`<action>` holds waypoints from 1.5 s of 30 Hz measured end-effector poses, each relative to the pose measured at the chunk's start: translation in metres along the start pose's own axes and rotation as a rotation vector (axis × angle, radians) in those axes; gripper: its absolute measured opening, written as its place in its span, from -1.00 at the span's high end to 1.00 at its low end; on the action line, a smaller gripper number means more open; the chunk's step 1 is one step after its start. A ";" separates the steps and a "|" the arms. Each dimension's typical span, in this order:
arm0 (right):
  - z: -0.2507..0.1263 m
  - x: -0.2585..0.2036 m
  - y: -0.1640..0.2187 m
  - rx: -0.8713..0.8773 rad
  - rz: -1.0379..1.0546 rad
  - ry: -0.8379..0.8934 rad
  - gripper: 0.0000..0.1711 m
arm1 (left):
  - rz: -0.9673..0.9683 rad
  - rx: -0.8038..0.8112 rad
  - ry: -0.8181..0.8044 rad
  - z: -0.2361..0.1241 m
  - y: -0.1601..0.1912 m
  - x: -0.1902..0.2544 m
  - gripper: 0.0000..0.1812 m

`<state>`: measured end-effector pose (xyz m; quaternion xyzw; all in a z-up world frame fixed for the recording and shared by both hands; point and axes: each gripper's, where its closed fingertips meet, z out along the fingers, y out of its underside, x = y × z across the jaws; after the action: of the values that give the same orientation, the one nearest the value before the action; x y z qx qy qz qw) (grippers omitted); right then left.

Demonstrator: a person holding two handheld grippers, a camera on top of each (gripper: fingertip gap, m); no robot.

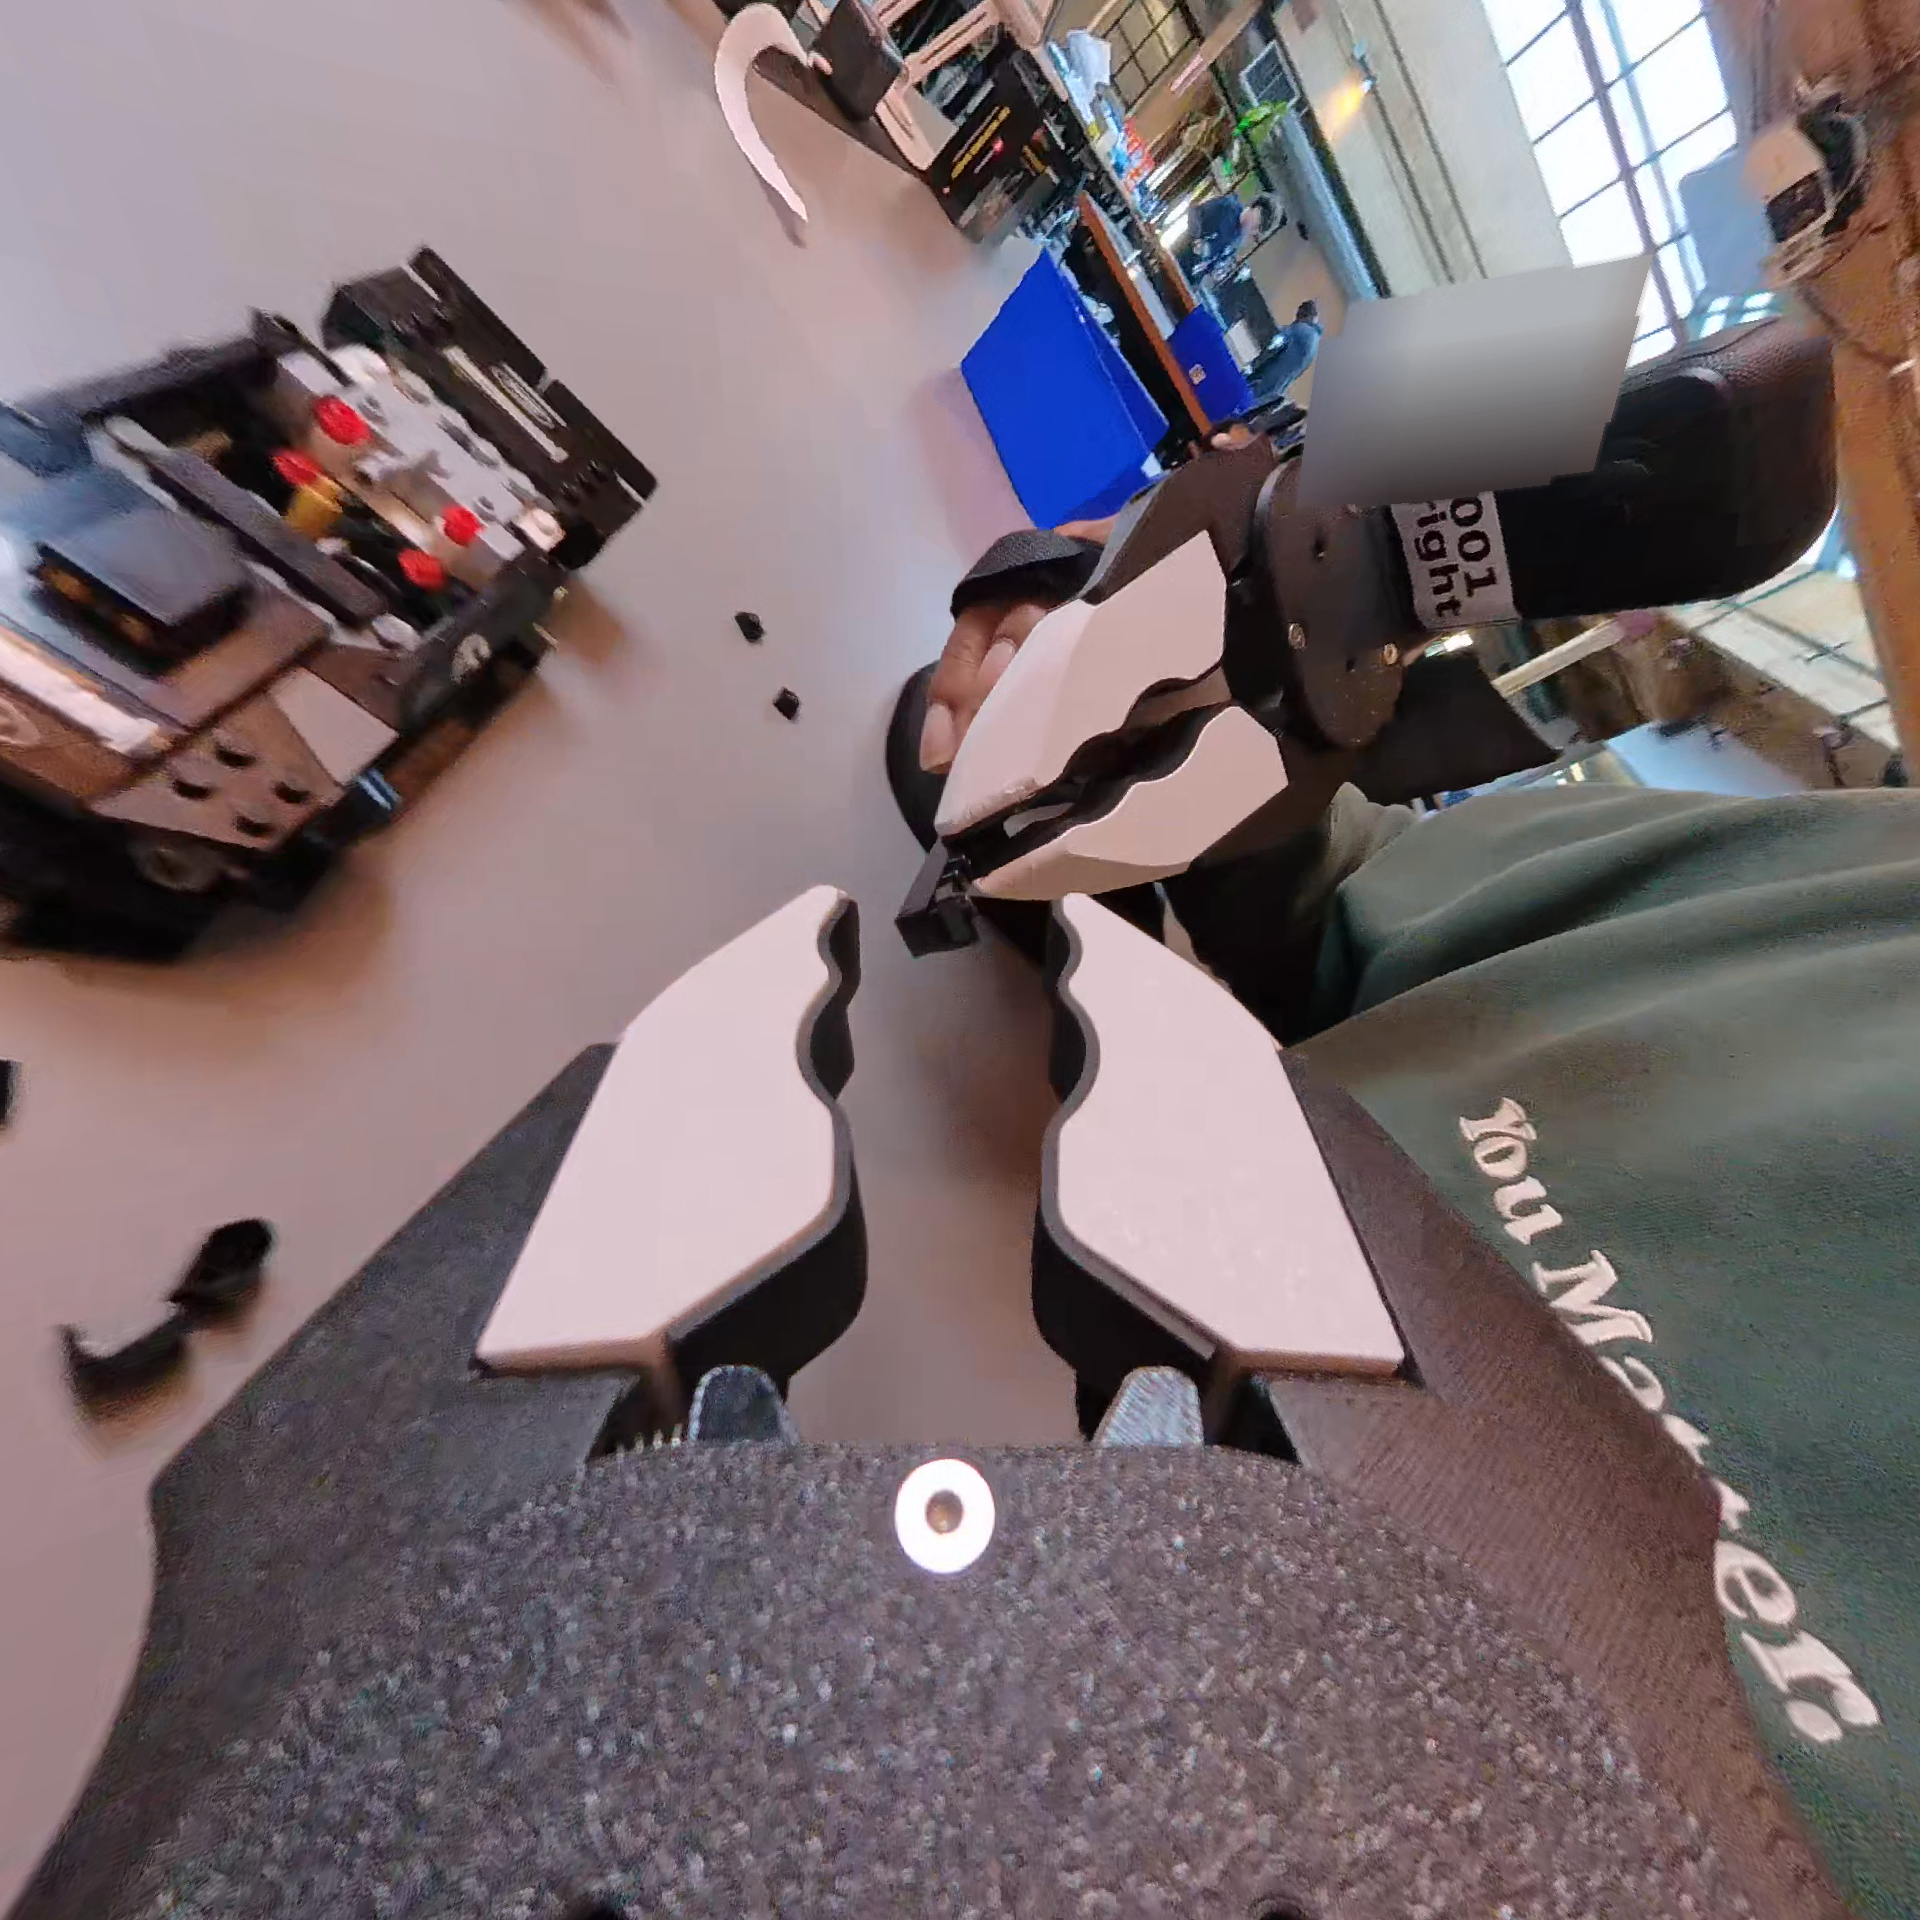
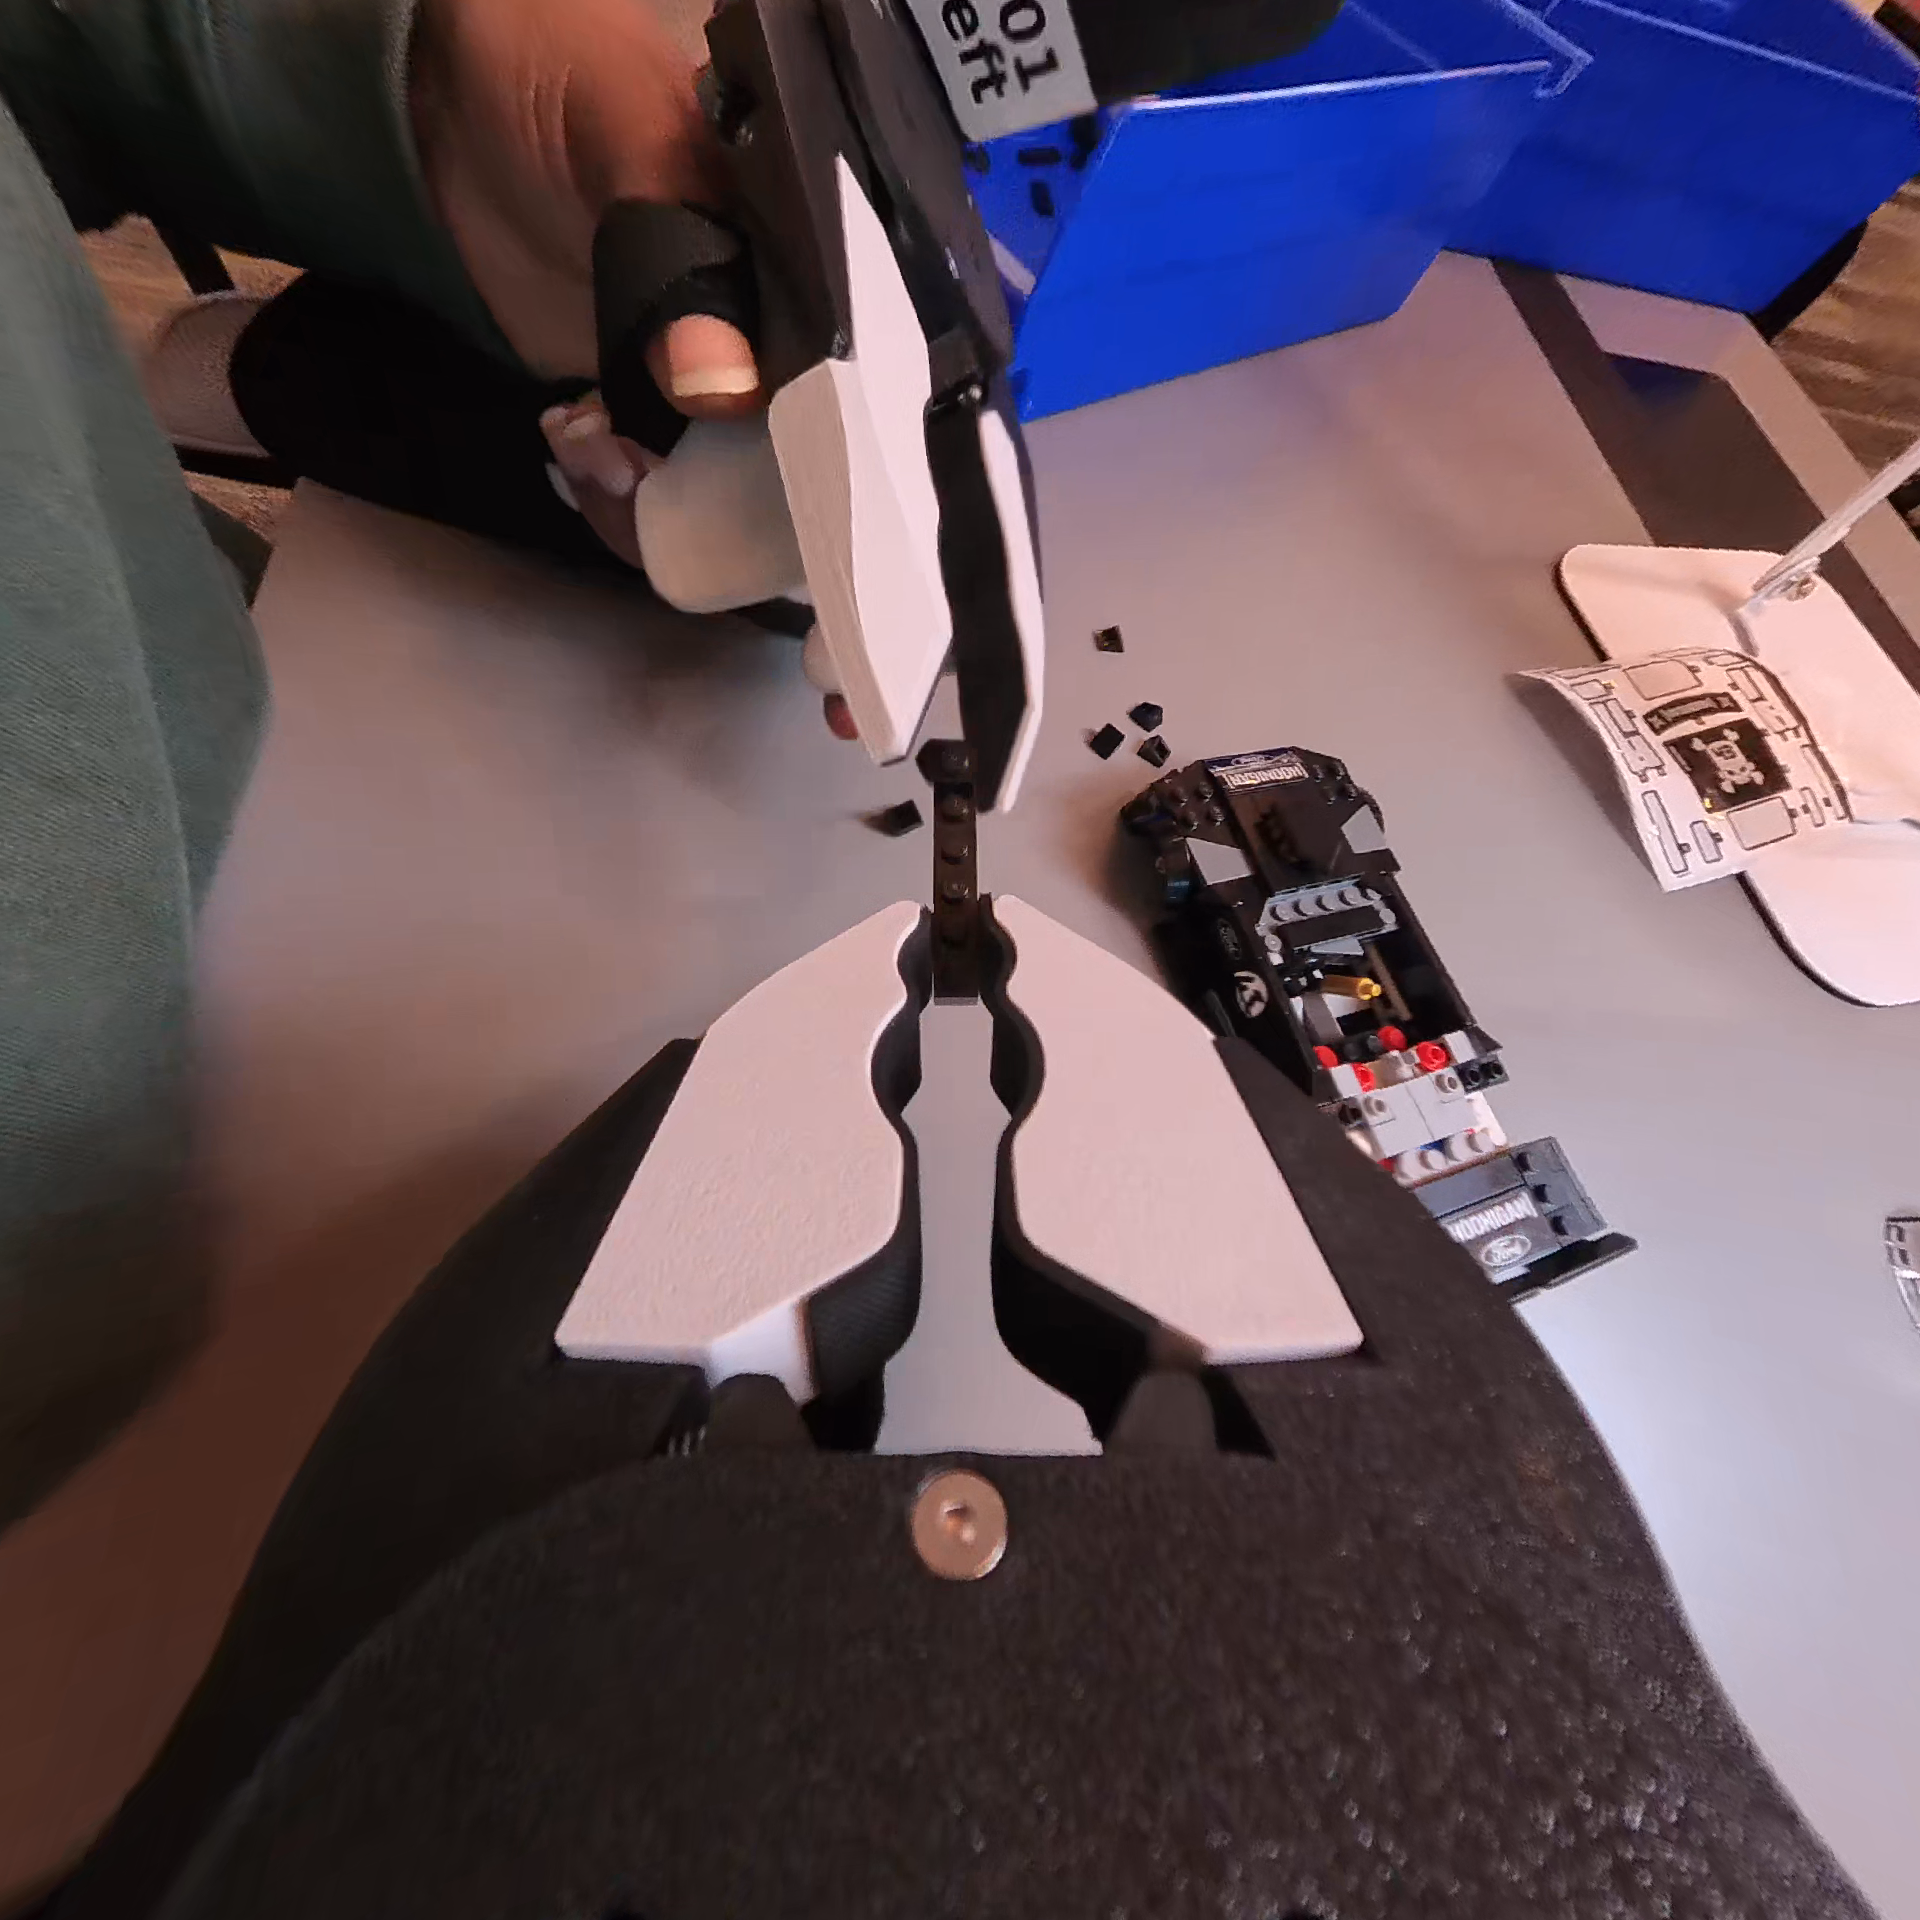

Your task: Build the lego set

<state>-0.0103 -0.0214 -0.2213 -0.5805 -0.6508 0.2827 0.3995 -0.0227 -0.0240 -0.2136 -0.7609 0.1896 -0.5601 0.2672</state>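
My right gripper is shut on one end of a long, narrow black lego plate and holds it above the grey table. My left gripper is open, with its fingertips on either side of the plate's far end. In the right wrist view the left gripper comes down from above around that end. In the left wrist view the right gripper reaches in from the right. The part-built black lego car lies on the table to the right and also shows in the left wrist view.
Several small loose black pieces lie near the car's nose. Blue bins stand at the back. A sticker sheet rests on a white stand base at the right. More black parts lie at the left. The grippers are tip to tip, or close to it.
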 end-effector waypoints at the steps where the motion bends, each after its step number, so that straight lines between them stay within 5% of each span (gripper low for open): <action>1: 0.000 -0.002 0.000 -0.001 -0.003 -0.001 0.91 | -0.016 0.005 0.011 0.002 0.002 0.002 0.62; 17: -0.001 -0.004 0.002 0.023 -0.078 0.040 0.91 | -0.136 0.052 0.094 0.006 0.006 0.001 0.84; 35: -0.024 0.002 -0.014 0.165 -0.321 0.424 0.91 | 0.112 0.144 0.176 0.011 -0.010 0.022 0.86; 40: -0.024 0.004 -0.009 0.203 -0.111 0.345 0.91 | 0.079 0.128 0.187 0.014 -0.013 0.020 0.86; 43: -0.022 0.004 -0.003 0.201 0.104 0.200 0.91 | 0.266 0.063 0.098 0.012 -0.010 0.014 0.52; 45: -0.020 0.003 0.003 0.171 0.207 0.107 0.91 | 0.437 -0.008 0.008 0.009 -0.005 0.005 0.50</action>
<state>0.0081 -0.0199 -0.2130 -0.6228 -0.5387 0.3456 0.4501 -0.0125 -0.0212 -0.2084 -0.7006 0.3535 -0.4908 0.3785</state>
